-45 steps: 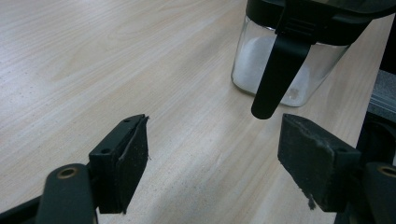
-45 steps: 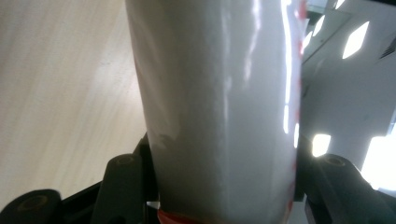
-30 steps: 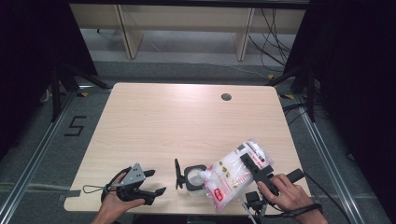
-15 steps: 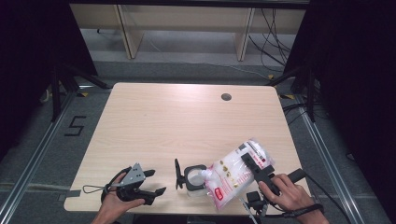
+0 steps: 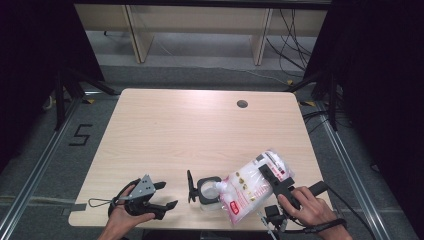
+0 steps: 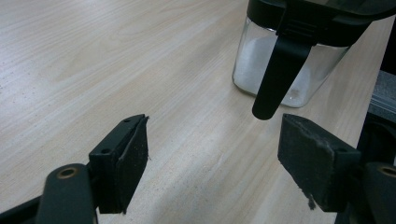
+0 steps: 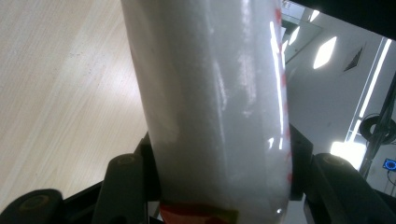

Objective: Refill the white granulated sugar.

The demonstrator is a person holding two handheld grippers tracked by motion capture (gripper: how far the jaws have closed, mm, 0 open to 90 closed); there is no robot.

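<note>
Even overhead light brightens the table (image 5: 200,130) against dark surroundings; glare streaks the blurred bag (image 7: 219,102).

I'm looking at my left gripper (image 5: 161,196) first: black body, a grey three-cornered plate on top with small dark holes, and a thin black cable looping off its back, while its own camera shows two black jaws faced with worn dark foam pads (image 6: 134,158) and a brass-coloured screw at each base. My right gripper (image 5: 274,177) is black too, a long bar with a stubby handle and blocky parts underneath. My right hand (image 5: 309,208) wears a dark strap round the wrist, and both forearms are bare of sleeves.
</note>
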